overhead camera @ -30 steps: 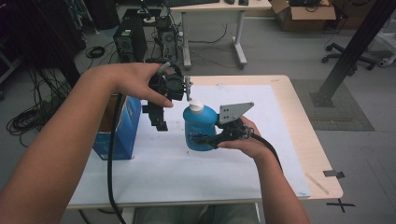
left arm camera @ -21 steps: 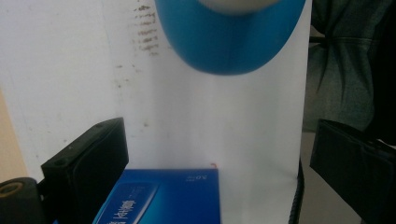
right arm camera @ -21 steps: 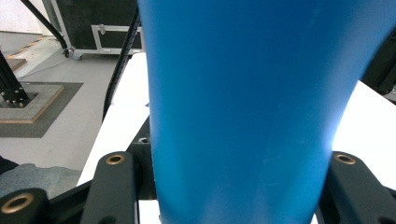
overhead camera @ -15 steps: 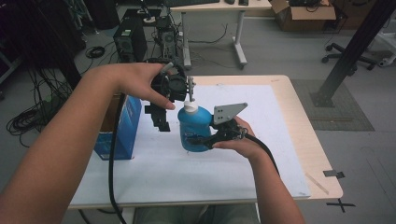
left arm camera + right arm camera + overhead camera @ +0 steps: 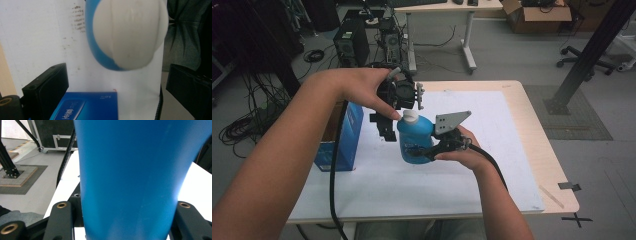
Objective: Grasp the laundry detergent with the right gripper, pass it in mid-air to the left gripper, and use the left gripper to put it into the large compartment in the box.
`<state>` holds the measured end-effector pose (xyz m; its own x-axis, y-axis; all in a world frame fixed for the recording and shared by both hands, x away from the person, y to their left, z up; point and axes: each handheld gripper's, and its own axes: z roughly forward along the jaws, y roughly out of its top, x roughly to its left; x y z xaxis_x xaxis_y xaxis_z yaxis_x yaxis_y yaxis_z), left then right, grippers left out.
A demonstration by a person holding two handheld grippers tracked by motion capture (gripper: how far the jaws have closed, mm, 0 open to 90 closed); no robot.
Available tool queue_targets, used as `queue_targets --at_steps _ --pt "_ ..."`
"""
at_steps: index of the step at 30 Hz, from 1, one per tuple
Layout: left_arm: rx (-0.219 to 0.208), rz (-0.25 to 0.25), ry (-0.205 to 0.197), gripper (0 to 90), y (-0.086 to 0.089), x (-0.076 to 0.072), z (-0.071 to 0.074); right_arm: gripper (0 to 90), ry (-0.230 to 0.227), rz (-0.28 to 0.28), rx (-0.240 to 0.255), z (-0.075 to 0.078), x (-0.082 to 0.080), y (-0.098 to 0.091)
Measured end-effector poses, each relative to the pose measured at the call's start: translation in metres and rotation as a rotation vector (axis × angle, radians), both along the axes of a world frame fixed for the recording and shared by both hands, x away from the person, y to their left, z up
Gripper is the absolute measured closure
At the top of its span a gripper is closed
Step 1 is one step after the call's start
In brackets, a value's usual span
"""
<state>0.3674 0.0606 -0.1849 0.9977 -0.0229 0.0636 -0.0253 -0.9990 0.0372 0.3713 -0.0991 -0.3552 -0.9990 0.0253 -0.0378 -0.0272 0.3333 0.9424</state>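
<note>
at the left, the box (image 5: 339, 137) stands on the table (image 5: 512, 165), unmoved over the last second. the left gripper (image 5: 399, 100) is held over the white cap (image 5: 410, 116); its jaws are spread wide, nothing gripped, the cap (image 5: 130, 35) seen between them. the bottle (image 5: 414, 140), raised mid-table, is clamped by the right gripper (image 5: 424, 150). since a second ago the bottle has been brought nearer and left, under the open jaws, so cap removal is judged next.
</note>
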Motion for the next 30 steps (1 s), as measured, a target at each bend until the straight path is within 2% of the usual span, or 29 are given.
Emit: queue_targets --at_steps 22,30 --pt "0.008 -0.017 -0.012 4.5 -0.014 -0.006 -0.005 45.0 0.000 0.028 0.021 0.000 -0.002 0.019" --pt "0.008 -0.015 -0.017 4.5 -0.016 -0.007 -0.007 45.0 -0.006 0.028 0.027 0.002 -0.002 0.020"
